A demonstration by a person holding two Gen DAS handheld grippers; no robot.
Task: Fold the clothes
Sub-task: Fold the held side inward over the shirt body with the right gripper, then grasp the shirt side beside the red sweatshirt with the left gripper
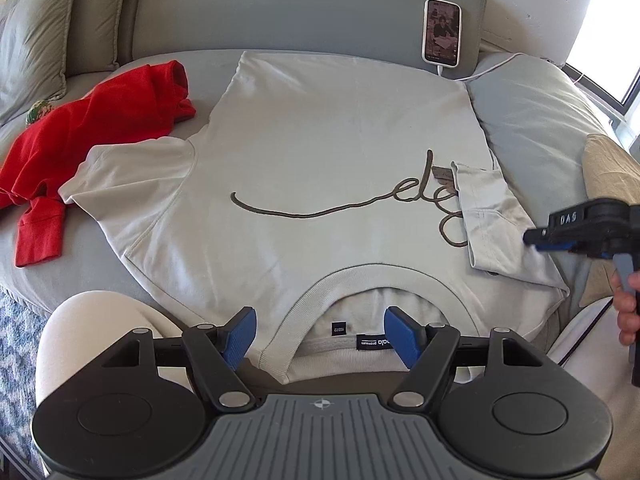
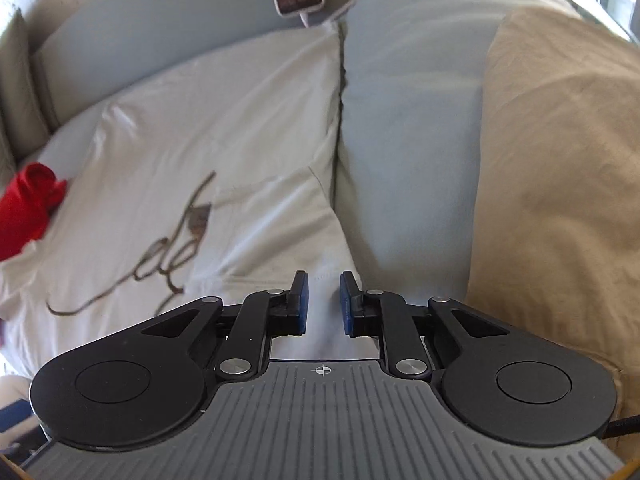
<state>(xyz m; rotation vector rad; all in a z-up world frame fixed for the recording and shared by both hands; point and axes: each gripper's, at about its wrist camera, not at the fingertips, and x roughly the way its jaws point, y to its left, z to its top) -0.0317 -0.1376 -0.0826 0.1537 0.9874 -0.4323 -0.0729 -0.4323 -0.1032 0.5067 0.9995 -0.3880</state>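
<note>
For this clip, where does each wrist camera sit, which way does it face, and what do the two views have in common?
Left wrist: rides on the left hand-held gripper, open at the collar of the pale grey script-print T-shirt, facing the sofa back; the person's knee and right hand show.
Right wrist: rides on the right hand-held gripper, open over the folded-in sleeve, facing the same way; no body part is clearly visible.
Shared: the shirt, the crumpled red garment, the white charging phone, the tan cushion.
</note>
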